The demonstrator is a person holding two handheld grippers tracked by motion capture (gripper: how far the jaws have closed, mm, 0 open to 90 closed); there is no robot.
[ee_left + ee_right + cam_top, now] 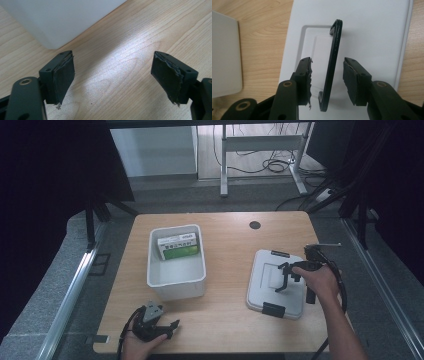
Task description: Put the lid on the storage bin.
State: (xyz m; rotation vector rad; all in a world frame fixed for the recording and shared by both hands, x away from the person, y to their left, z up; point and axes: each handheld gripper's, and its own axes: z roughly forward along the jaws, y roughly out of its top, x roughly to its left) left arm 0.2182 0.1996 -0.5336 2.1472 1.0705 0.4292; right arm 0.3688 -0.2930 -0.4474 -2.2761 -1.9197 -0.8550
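Hand-held gripper [325,82] in your right hand sits over the grey lid [372,35], and its jaws stand about half open with the lid's black handle [332,67] raised between them. Neither pad presses on it: there is a clear gap on each side, the left one narrower. No grip yet, as far as the right gripper view shows.

What the coming move turns on is alignment. That handle is a thin black bar standing on edge, and its long axis runs away from you along the line of the jaws, leaning slightly toward the right pad at its far end. So the pads face its two flat sides, which is what you want; closing squarely should pinch it. Ease a touch left first if you want it centred.

From the high view, the lid [272,285] lies flat on the right half of the worktop [225,265], pale grey with rounded corners, a shallow recess under the handle and black clips at its near and far edges. Your right hand is on it. The left hand-held gripper [170,326] rests near the front edge, jaws wide and empty, just beside the white bin [176,285] that holds a green-and-white box [179,247].
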